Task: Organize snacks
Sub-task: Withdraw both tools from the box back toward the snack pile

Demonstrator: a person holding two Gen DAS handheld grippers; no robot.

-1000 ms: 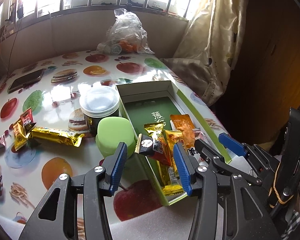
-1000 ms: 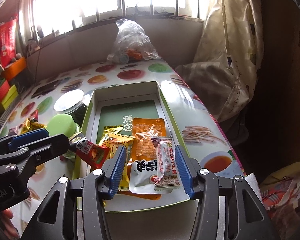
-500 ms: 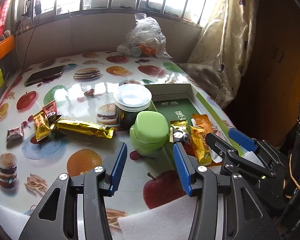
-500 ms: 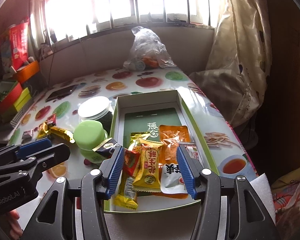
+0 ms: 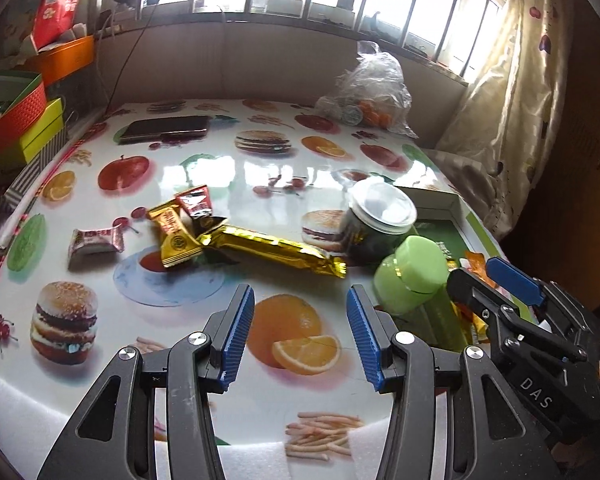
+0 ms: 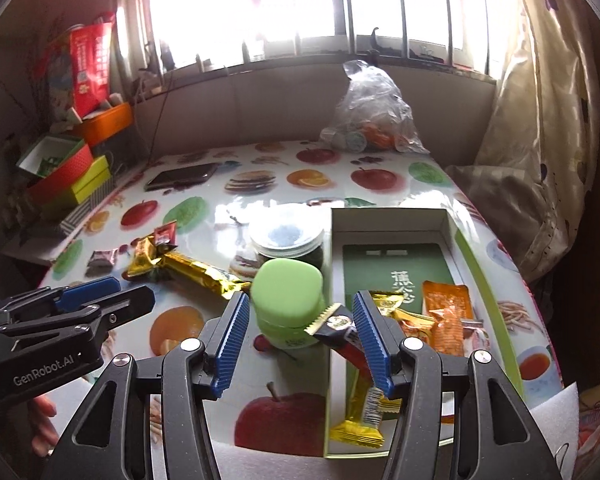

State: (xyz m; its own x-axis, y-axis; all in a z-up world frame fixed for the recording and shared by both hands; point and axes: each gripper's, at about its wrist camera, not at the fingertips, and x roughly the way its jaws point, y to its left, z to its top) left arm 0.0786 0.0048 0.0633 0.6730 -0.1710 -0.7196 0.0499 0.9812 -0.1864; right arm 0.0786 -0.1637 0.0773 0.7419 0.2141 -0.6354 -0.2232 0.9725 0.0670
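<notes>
My left gripper is open and empty, low over the table's near edge. Ahead of it lie a long gold bar, a gold candy, a red packet and a pink-white candy. My right gripper is open and empty, hovering over the green-lidded jar and the left wall of the white-green box. The box holds several snack packets, among them an orange pouch and a gold bar. A dark red packet rests on the box wall.
A white-lidded dark jar stands behind the green jar. A phone and a clear plastic bag sit at the table's back. Stacked coloured boxes stand at the left. A curtain hangs on the right.
My left gripper has swung left from the box toward the loose snacks on the table. My right gripper has drawn back and shifted left over the green jar. Both stay open.
</notes>
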